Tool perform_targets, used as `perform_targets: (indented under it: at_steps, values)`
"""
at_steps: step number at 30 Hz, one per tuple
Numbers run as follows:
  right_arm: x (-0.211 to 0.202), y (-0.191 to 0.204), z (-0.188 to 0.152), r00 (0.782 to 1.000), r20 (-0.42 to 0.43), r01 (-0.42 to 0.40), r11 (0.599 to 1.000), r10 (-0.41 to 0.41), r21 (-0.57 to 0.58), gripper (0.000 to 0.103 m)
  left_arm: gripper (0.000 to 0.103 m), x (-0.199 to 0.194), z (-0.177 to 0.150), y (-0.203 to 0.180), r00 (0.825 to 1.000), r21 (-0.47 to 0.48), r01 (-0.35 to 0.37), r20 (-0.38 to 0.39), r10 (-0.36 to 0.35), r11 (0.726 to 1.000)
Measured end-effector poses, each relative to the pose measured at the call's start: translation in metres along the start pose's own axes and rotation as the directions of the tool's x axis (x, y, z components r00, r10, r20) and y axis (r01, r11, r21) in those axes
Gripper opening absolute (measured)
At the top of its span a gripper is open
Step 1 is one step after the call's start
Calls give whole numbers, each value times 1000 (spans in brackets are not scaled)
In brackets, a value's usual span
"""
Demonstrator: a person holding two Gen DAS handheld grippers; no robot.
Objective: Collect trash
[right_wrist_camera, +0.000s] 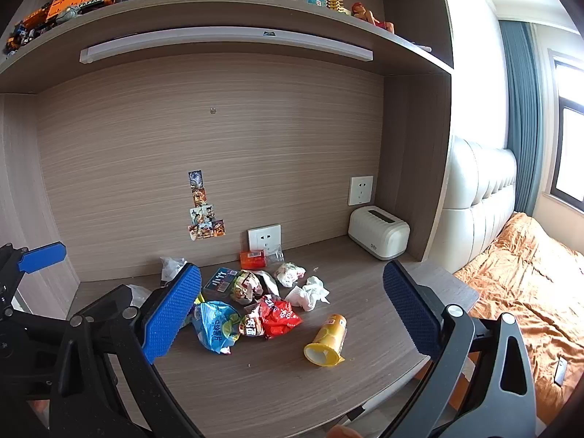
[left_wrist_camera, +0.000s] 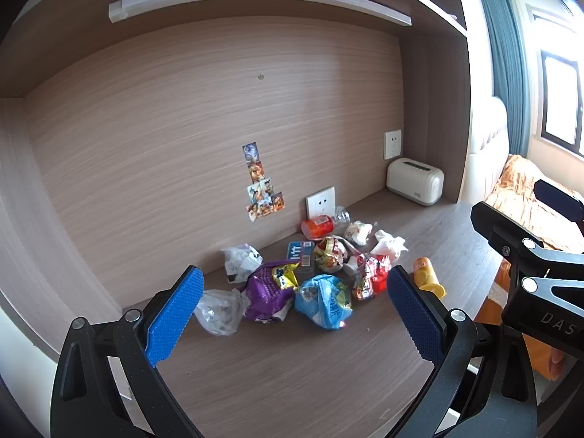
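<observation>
your left gripper (left_wrist_camera: 294,304) and right gripper (right_wrist_camera: 292,306) both hover with fingers spread wide, holding nothing, so collecting hasn't begun. the crumpled blue plastic snack bag (left_wrist_camera: 323,304) sits between the left fingers on the wood-grain counter (left_wrist_camera: 292,372); the tipped yellow paper cup (right_wrist_camera: 326,341) lies between the right ones. lower and close on the nearest piece.

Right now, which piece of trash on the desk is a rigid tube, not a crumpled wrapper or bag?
The yellow tube, lying on its side at the right edge of the pile with its open end toward the camera; the other pieces nearby are crumpled.
</observation>
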State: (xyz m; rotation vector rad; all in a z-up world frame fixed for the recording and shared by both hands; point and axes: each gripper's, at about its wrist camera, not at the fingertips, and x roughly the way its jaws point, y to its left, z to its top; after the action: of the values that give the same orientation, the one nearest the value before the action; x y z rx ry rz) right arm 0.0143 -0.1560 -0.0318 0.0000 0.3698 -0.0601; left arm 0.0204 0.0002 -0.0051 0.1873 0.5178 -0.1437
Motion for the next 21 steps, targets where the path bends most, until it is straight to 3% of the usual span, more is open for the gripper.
perform_targets:
  at_steps: [21]
  values:
    - [9,11,-3,1000,-12,-12,1000,12,3,100,99,4,-2,9,1000,0,-17,-11,17,1000]
